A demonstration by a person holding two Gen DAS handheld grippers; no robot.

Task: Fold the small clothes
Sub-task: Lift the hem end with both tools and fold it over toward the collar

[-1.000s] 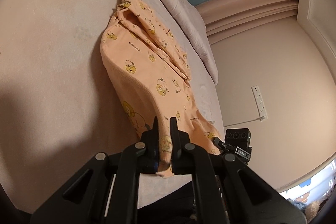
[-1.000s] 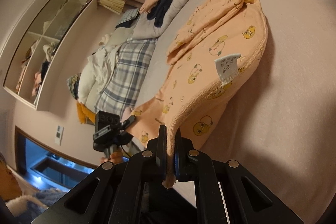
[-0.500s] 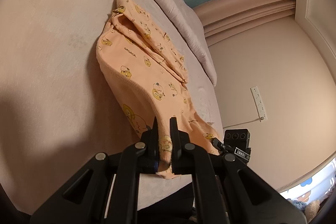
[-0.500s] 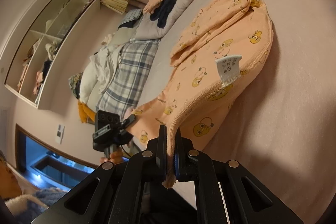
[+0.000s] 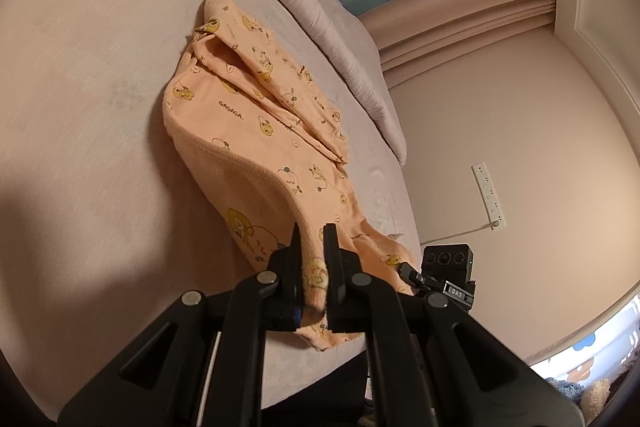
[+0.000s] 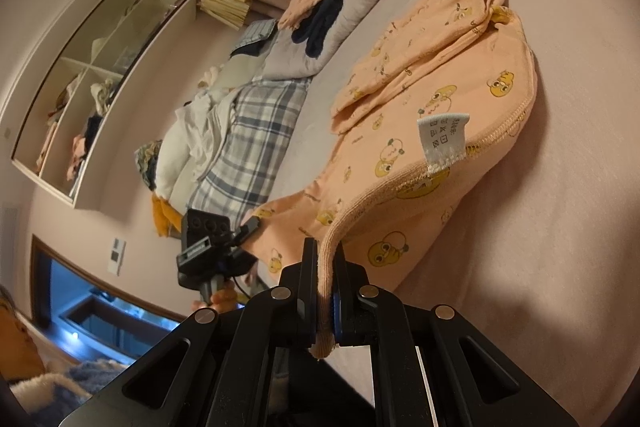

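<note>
A small orange garment (image 5: pixel 256 135) printed with yellow cartoon figures lies on the pale bed sheet (image 5: pixel 80 107). Its near hem is lifted off the sheet. My left gripper (image 5: pixel 313 239) is shut on one corner of that hem. My right gripper (image 6: pixel 325 255) is shut on the other corner of the same garment (image 6: pixel 420 131), whose white care label (image 6: pixel 442 139) stands up from the stitched edge. The far sleeves lie bunched on the sheet. Each view shows the other gripper's camera block: the right one in the left wrist view (image 5: pixel 448 269), the left one in the right wrist view (image 6: pixel 206 239).
A rolled grey quilt (image 5: pixel 320 11) runs along the far side of the bed. A plaid cloth (image 6: pixel 256 131), white bedding and more clothes (image 6: pixel 320 7) lie heaped past the garment. A wall shelf (image 6: pixel 92 83) and a wall power strip (image 5: pixel 489 197) lie beyond the bed edge.
Both grippers have drawn the held hem slightly back and up; the garment looks a little farther away and more stretched. The grip on both corners is unchanged.
</note>
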